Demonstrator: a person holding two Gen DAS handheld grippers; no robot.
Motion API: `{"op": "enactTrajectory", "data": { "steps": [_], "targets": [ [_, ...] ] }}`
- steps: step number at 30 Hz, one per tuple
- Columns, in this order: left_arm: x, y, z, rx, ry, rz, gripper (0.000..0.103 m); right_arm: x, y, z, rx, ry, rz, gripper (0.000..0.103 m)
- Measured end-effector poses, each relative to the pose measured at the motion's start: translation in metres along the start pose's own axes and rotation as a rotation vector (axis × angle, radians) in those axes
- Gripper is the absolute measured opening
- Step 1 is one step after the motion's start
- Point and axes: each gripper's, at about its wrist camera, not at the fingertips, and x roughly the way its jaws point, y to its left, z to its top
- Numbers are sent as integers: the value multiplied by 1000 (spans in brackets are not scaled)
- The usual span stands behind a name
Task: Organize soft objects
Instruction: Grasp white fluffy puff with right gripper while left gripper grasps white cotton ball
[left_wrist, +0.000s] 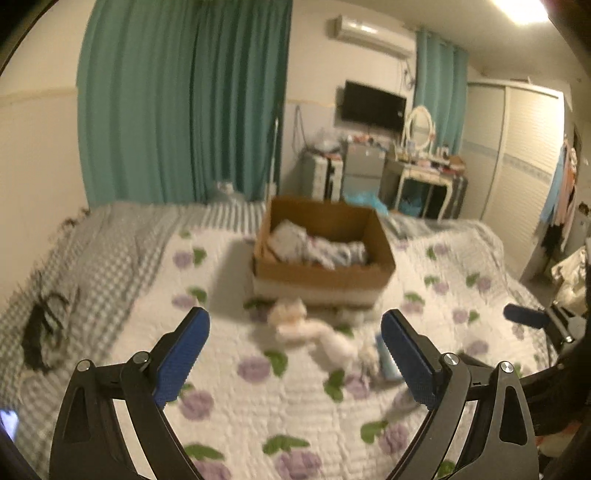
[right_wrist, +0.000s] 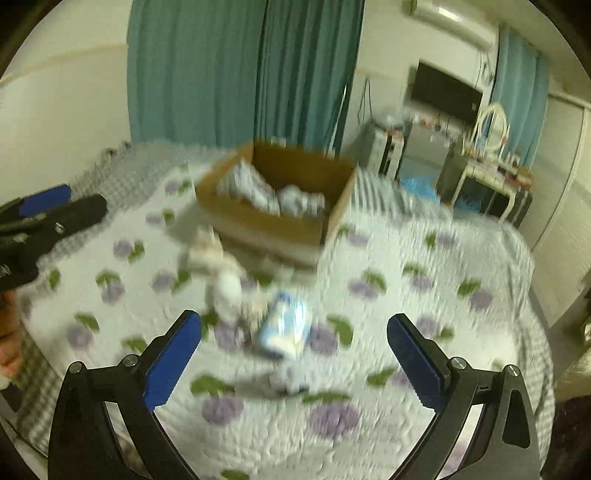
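A brown cardboard box (left_wrist: 325, 275) stands on the bed and holds crumpled patterned cloth (left_wrist: 317, 247); it also shows in the right wrist view (right_wrist: 266, 225). In front of it lies a cream plush toy (left_wrist: 310, 328), blurred, and a light blue soft pack (left_wrist: 388, 360). In the right wrist view the plush toy (right_wrist: 221, 273) and the blue pack (right_wrist: 284, 328) lie just ahead. My left gripper (left_wrist: 295, 350) is open and empty above the quilt. My right gripper (right_wrist: 293, 354) is open and empty, the pack between its fingers' line.
The bed carries a white quilt with purple flowers (left_wrist: 258, 406) and a grey checked sheet (left_wrist: 96, 258) with a dark object (left_wrist: 40, 332) on it. Teal curtains (left_wrist: 184, 103), a dresser with mirror (left_wrist: 421, 162) and a wardrobe (left_wrist: 517, 155) stand behind.
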Motion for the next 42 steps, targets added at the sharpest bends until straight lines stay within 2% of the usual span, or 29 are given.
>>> {"op": "enactTrajectory", "data": {
  "steps": [7,9,11,12,13,14,15,17,19,25,30,31,34,35,36,39,40,42],
  "targets": [
    [40,-14,-47,-3,115,34,95,60,-10,-45,18,157,36,98],
    [46,-18,-56,2,132,43,95,73,-10,-48,26,190,64,89],
    [55,-22,-64,10,146,43,95,84,-7,-50,19,215,98,74],
    [58,-24,-67,16,148,42,95,87,-5,-50,10,222,113,71],
    [62,-26,-70,23,149,43,95,91,-3,-50,1,227,128,60],
    [65,-28,-73,28,149,45,95,93,-2,-49,-4,232,137,44],
    [68,-30,-75,32,148,47,95,95,-1,-49,-12,236,136,38],
    [74,-31,-78,36,150,49,95,97,-1,-48,-13,231,122,29],
    [79,-32,-79,43,156,48,95,91,-7,-44,9,205,140,25],
    [102,-37,-76,88,212,7,94,78,-27,-19,40,118,91,24],
    [131,-44,-68,57,245,-37,91,81,-50,4,79,64,47,24],
    [136,-45,-66,50,249,-46,85,81,-53,6,84,56,38,24],
    [153,-51,-63,50,262,-56,79,85,-66,10,115,34,27,24],
    [160,-53,-63,51,274,-54,73,87,-69,10,123,32,29,24],
    [167,-53,-64,45,287,-52,62,90,-71,10,131,33,31,24],
    [180,-50,-68,19,317,-53,53,96,-73,8,133,36,36,24],
    [183,-50,-70,22,329,-58,43,97,-73,8,133,36,39,24],
    [186,-50,-72,30,338,-70,39,98,-72,8,132,36,41,24]
  ]
}}
